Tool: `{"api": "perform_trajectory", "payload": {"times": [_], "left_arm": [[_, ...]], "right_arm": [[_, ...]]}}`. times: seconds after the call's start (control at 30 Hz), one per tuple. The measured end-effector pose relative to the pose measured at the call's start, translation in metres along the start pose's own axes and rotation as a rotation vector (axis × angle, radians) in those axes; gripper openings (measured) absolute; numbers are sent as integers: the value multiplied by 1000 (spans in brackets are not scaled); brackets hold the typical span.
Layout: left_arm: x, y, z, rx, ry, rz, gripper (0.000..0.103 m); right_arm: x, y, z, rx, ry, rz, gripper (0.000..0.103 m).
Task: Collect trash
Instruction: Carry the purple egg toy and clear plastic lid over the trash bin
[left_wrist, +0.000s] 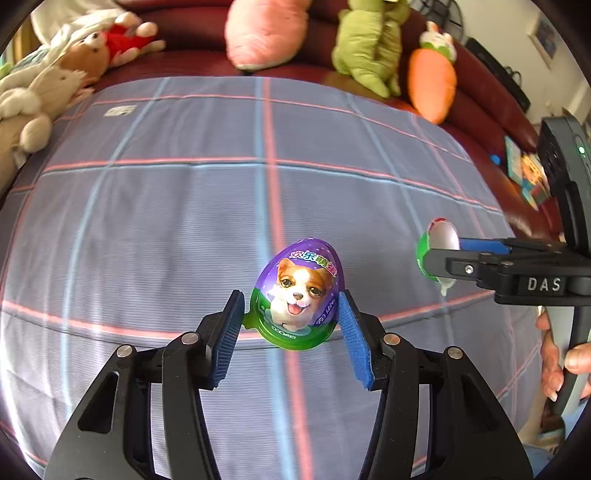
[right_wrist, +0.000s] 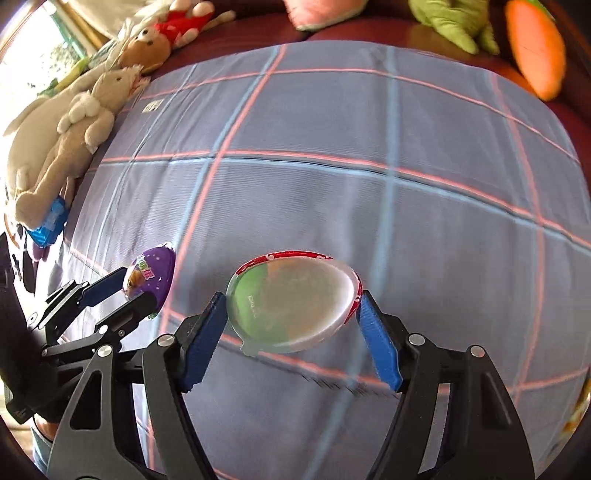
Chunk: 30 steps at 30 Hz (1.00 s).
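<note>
Above the checked bedsheet (left_wrist: 147, 221) | left claw (left_wrist: 291, 314) pinching puppy egg wrapper (left_wrist: 299, 291) | right claw (right_wrist: 291, 314) pinching clear egg shell (right_wrist: 295, 302) | both lifted, likely for disposal.

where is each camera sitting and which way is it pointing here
Left wrist: rides the left gripper, looking forward over the plaid sheet at the purple egg shell it clamps; own black fingers, plus the person's right hand at far right.
Right wrist: rides the right gripper, facing the same way, clamping the clear egg half.
Shared: each view shows the other gripper with its shell, the sheet and the stuffed toys.
</note>
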<state>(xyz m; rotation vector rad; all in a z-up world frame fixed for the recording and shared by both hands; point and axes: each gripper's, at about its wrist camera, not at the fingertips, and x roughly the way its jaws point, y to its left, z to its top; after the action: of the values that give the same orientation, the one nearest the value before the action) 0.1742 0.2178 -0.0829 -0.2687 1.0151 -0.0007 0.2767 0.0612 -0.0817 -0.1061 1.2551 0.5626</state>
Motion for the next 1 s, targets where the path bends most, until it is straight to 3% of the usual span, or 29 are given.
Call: {"api": "perform_trajectory", "payload": {"times": [0.47,1.0], "left_arm": [[2,-135,-15,181,3,-132,53],[21,-332,-45,438,62,-239,54]], "right_arm": [[-85,-130,-97,262,-114,-24,68],[-204,-299,-242,560,-335,-73,69]]}}
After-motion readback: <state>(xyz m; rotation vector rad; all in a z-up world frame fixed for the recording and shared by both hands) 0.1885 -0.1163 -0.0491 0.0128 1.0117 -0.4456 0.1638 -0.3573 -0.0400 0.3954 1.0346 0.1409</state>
